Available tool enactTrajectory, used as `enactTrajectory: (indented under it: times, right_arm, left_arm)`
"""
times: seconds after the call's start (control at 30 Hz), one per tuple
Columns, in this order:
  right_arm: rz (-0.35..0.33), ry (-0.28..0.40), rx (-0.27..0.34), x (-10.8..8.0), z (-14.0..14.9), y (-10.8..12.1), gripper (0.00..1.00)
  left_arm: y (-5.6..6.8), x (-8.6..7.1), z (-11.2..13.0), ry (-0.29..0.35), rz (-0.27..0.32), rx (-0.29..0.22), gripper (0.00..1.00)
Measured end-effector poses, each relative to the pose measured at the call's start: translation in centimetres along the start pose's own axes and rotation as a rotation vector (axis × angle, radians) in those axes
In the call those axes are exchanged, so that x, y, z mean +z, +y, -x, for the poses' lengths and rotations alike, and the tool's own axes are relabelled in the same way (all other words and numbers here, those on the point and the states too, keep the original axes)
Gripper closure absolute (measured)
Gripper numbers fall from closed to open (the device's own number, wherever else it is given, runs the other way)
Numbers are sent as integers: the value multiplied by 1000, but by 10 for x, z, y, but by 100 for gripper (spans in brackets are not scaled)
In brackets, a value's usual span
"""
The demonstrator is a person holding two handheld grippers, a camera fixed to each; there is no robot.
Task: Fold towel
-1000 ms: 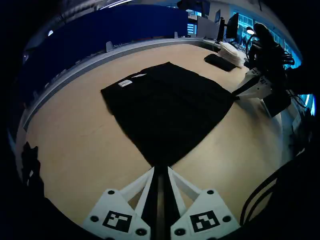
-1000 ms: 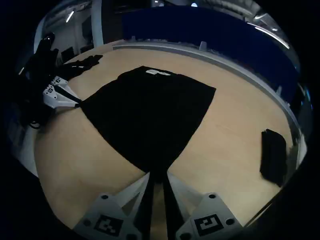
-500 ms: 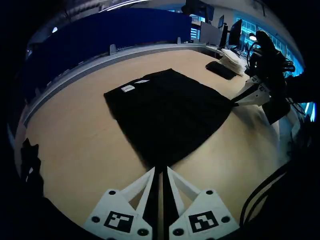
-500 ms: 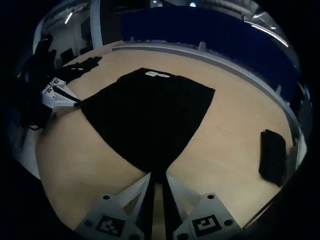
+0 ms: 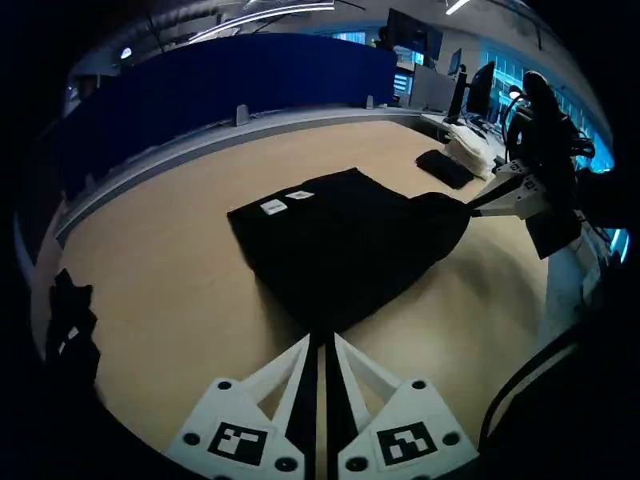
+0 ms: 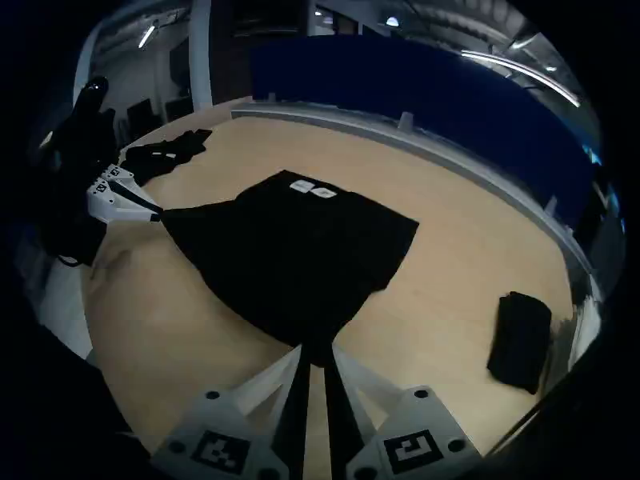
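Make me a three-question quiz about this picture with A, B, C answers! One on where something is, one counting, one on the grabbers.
1. Where is the small folded dark cloth, compared with the black towel? A on it; B apart from it on the table; C inside a gripper.
2. How many white tags show on the towel? A one; B four; C two.
3. The left gripper and right gripper are: A both shut on towel corners; B both open; C one open.
Answers: B, it lies alone on bare wood; C, two sit side by side; A, each pinches a corner.
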State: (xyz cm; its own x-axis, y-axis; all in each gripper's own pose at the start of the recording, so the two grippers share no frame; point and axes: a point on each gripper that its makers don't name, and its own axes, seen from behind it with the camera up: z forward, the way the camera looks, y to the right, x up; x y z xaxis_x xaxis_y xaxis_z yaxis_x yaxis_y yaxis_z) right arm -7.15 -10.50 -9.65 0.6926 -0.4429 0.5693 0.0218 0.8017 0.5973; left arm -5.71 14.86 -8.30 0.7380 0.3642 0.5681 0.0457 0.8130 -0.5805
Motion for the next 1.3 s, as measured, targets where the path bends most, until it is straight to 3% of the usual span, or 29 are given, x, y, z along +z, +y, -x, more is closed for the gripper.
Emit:
enactTrajectory:
  times: [0.3,0.5,0.9,1.3]
  right_arm:
    - [1,26,-9,-30,-27,-3,89]
    - [2,26,-13,-41,-33,-5,89]
    - [-1,24,-8,-32,-44,3,89]
    - [11,18,-20,-10,-66,28,89]
  left_arm:
    - [1,-31,-24,23,-17,-31,94]
    - [4,-39,-32,32,-18,-43,94]
    - [-5,-29,-43,34,-28,-54,94]
    - [-29,-5,-73,53,-41,-44,94]
